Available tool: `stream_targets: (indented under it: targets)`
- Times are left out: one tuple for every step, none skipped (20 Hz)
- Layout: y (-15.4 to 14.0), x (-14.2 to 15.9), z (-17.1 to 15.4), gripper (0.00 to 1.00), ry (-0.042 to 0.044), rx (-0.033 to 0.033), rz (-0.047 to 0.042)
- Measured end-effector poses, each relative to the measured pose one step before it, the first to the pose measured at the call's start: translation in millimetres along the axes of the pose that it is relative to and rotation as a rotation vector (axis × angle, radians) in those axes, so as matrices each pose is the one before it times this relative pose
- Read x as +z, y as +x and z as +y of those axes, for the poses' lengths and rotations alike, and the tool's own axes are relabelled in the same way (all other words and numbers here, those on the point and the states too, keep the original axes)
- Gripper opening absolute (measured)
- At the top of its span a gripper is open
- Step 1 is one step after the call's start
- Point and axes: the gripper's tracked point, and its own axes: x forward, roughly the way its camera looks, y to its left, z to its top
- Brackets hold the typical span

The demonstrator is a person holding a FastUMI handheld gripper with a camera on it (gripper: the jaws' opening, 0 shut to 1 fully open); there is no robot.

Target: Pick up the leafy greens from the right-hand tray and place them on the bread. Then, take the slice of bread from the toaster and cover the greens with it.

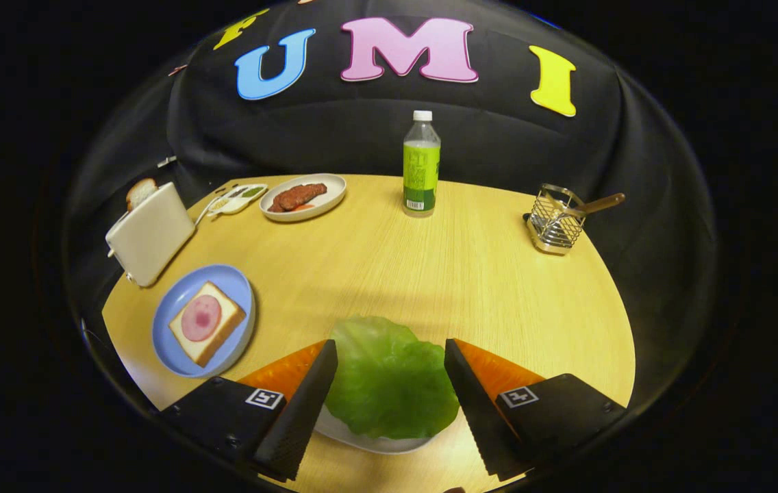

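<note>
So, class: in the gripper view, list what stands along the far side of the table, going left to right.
Toaster with a bread slice → divided condiment dish → plate of meat → green-labelled bottle → wire utensil holder. Nearer, the open gripper flanks the leafy greens.

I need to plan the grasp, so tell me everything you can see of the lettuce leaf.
The lettuce leaf is bright green, glossy and crinkled, looking like plastic, with a wavy rim. It lies roughly flat on a white tray, covering most of it, on the wooden table. It sits between the open gripper fingers; whether the finger tips touch its edges cannot be told.
</note>
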Motion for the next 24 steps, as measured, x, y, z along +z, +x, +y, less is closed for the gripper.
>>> stream_targets:
  targets:
    - [3.44, -7.11, 2.32, 0.98, -0.00159, 0.01289, 0.01879]
    - [3.13, -5.28, 1.30, 0.98, -0.00208, 0.00699, 0.01404]
    - [4.97, -4.74, -1.17, 0.98, -0.00554, 0.00056, 0.01321]
    - [4.07, -6.13, -2.22, 0.98, -0.00495, -0.00364, 0.01731]
    - [3.58, -5.90, 1.42, 0.97, 0.00698, 0.00680, 0.02286]
    - [3.17, -3.38, 3.36, 0.91, 0.01140, 0.01605, 0.01986]
    - [2.81, -4.85, -0.18, 0.88, 0.00319, 0.00416, 0.01688]
    - [1.90, -5.00, -0.66, 0.83, -0.00217, 0.00145, 0.01805]
    - [-1.98, -1.94, -0.52, 0.81, -0.01096, -0.00261, -0.00058]
    - [2.85, 0.94, 0.08, 0.81, -0.01804, -0.00379, 0.00439]
    - [0.67, 1.38, -0.11, 0.79, -0.01344, -0.00020, -0.00788]
    - [2.73, -0.59, 3.04, 0.78, -0.00947, 0.01399, 0.00211]
    - [-2.10, 1.24, 1.13, 0.74, -0.01118, -0.00106, -0.01361]
    - [0.49, -1.53, 5.14, 0.69, -0.01041, 0.02296, 0.00374]
    - [0.18, 1.39, 3.66, 0.59, -0.00849, 0.00756, -0.00848]
    - [0.40, -1.02, 3.92, 0.49, -0.00903, 0.00541, 0.00229]
    - [-0.43, -0.39, -0.05, 0.40, -0.01550, -0.00397, -0.00277]
    - [-2.55, 1.28, 2.55, 0.33, -0.00553, 0.01697, -0.00147]
    - [4.16, -1.40, 1.53, 0.24, 0.00408, -0.00131, 0.00386]
    - [-2.04, 1.47, 0.61, 0.15, 0.00830, 0.01174, 0.00530]
    - [-1.06, -2.17, -0.57, 0.13, 0.01874, 0.00826, 0.00620]
    - [1.19, 0.19, 0.09, 0.09, 0.02655, 0.01663, 0.01149]
    - [-2.08, 1.77, 0.31, 0.09, 0.03037, 0.01717, 0.00180]
    - [0.63, 1.13, 0.01, 0.06, 0.02372, 0.00930, 0.00980]
